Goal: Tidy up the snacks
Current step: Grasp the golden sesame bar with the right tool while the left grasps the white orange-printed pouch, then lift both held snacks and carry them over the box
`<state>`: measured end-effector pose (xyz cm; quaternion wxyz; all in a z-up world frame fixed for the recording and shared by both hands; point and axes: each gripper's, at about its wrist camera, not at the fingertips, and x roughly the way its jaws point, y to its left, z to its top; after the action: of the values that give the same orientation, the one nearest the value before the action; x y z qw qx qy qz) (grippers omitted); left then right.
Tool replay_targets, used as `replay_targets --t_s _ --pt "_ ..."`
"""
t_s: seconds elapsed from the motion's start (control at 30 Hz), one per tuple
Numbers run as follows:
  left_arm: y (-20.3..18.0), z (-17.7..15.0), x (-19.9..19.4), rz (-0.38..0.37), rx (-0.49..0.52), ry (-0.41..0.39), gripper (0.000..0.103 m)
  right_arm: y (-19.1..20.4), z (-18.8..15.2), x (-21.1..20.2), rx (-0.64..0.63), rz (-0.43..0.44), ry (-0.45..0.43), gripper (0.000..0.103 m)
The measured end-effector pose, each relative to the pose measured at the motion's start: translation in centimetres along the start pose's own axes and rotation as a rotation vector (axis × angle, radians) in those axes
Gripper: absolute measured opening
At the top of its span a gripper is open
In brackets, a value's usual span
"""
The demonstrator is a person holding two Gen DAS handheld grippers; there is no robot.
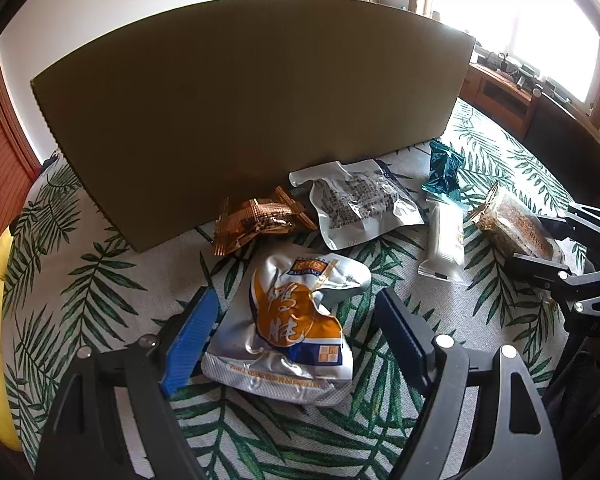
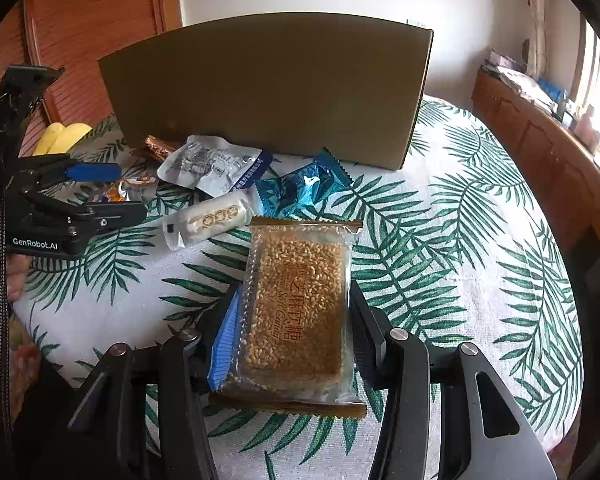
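- Though both packs look light, the sesame candy pack (image 2: 298, 312) seems stiff w/ slick film; best held across its long edges, mid-length.
- Right hand-held gripper (image 2: 296, 324): fingers clamped on that pack, lower centre of right wrist view, above the leaf-print surface (image 2: 460, 240).
- Silver-orange pouch (image 1: 288, 320): soft, crinkly, puffy; pinch across its middle.
- Left hand-held gripper (image 1: 296, 328): fingers apart, straddling pouch, lower centre; contact unclear.
- Cardboard box (image 1: 252, 112) stands behind, upper frame.
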<state>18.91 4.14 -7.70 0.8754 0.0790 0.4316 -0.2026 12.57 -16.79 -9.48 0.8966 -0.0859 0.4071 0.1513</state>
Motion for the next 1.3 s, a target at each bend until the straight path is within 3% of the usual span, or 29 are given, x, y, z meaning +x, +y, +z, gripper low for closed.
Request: replay_targets --t_s 0.07,0.2,0.5,0.67,0.77,0.87,0.93,0.97,1.13,1.3 --pt "-0.1 0.2 0.1 -0.002 0.002 0.012 0.079 0.0 -0.1 0.0 -0.007 0.002 -0.008 0.050" --pt "0.1 0.7 0.2 -0.002 0.002 0.019 0.058 -0.2 -0.3 -0.2 -0.010 0.012 -0.023 0.051" --pt "-0.4 0.6 -0.4 0.002 0.015 0.027 0.039 -0.3 -0.4 -0.3 -0.018 0.023 -0.048 0.051" --pt "-0.6 0.6 -0.1 0.007 0.008 0.030 0.040 -0.4 -0.4 -0.3 -0.019 0.027 -0.057 0.051" --pt "-0.7 1.1 0.5 0.022 0.021 0.042 0.048 -0.3 -0.4 -0.3 -0.018 0.027 -0.056 0.051" --pt "-0.5 1.4 0.9 0.015 0.017 0.047 0.050 -0.4 -0.4 -0.3 -0.017 0.027 -0.058 0.051" --pt "-0.4 1.5 1.0 0.007 0.020 0.045 0.045 -0.3 -0.4 -0.3 -0.017 0.025 -0.059 0.051" --pt "-0.5 1.6 1.0 -0.001 0.024 0.040 0.037 -0.3 -0.4 -0.3 -0.017 0.025 -0.059 0.051" --pt "-0.7 1.2 0.6 0.005 0.009 0.017 0.036 -0.3 -0.4 -0.3 -0.019 0.027 -0.056 0.051" --pt "-0.8 0.2 -1.5 -0.008 -0.023 -0.032 0.036 -0.6 -0.5 -0.6 -0.023 0.041 -0.056 0.045"
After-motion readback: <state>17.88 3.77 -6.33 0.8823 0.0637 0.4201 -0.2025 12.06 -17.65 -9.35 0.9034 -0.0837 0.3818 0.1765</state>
